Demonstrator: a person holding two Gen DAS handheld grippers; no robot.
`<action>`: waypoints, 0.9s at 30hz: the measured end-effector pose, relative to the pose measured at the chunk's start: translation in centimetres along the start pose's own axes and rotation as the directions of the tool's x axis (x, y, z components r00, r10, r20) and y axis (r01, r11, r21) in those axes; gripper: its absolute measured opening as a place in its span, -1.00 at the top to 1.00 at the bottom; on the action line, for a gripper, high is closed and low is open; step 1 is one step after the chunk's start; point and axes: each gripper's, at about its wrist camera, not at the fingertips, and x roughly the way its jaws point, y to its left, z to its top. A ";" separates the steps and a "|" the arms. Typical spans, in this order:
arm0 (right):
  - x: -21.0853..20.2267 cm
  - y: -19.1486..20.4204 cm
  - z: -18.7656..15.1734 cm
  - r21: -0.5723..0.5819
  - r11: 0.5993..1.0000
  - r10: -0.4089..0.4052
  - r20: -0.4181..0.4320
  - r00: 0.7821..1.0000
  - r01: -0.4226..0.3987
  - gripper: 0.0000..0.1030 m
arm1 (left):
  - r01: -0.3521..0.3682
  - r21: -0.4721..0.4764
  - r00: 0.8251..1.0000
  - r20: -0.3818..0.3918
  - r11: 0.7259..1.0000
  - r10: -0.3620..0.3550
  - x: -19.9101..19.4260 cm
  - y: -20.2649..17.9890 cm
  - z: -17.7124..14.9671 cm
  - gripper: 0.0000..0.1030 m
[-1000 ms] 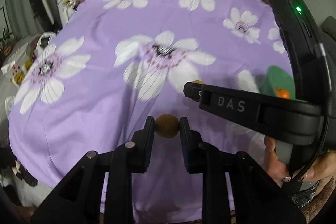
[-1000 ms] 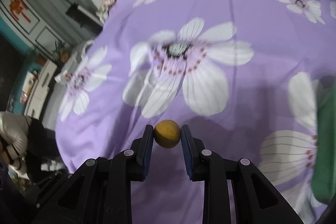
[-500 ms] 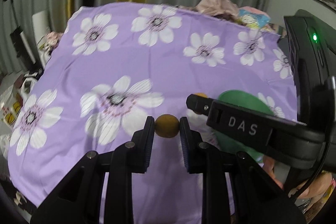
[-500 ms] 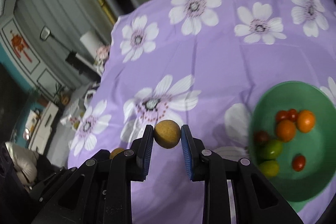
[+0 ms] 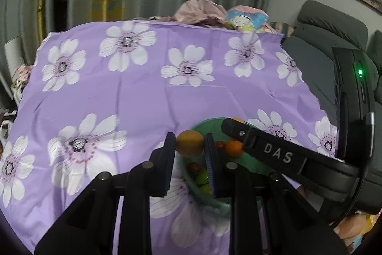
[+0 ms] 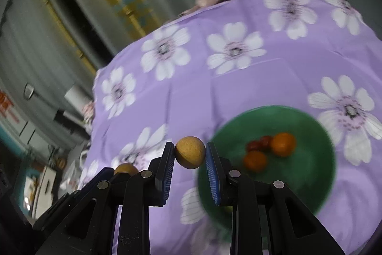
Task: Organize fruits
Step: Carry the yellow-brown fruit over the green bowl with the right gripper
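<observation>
Left gripper (image 5: 189, 147): you are pinching a round yellow-brown fruit (image 5: 189, 143) above the near rim of the green bowl (image 5: 214, 201) | Right gripper (image 6: 190, 152): you are clamping a second brown fruit (image 6: 190, 151) just left of the bowl | Bowl: sitting on the purple flowered cloth (image 5: 143, 97), holding oranges (image 6: 283, 140), tomatoes, limes.
</observation>
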 end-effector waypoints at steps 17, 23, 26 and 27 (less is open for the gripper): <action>0.8 -6.5 0.9 0.153 0.973 -0.170 -0.048 0.984 0.175 0.45 | 0.047 -0.001 0.986 -0.159 0.999 -0.047 7.5 -3.0 -0.7 0.53; 2.2 -6.8 0.7 0.142 0.969 -0.192 -0.092 0.977 0.204 0.44 | 0.040 -0.008 0.977 -0.207 0.999 -0.041 9.2 -3.0 -1.4 0.53; 2.6 -7.0 0.7 0.145 0.965 -0.201 -0.112 0.973 0.216 0.44 | 0.039 -0.018 0.971 -0.233 0.999 -0.043 10.0 -2.9 -1.7 0.53; 2.7 -7.1 0.6 0.143 0.965 -0.206 -0.118 0.971 0.222 0.44 | 0.039 -0.020 0.970 -0.241 0.999 -0.043 10.2 -2.8 -1.8 0.53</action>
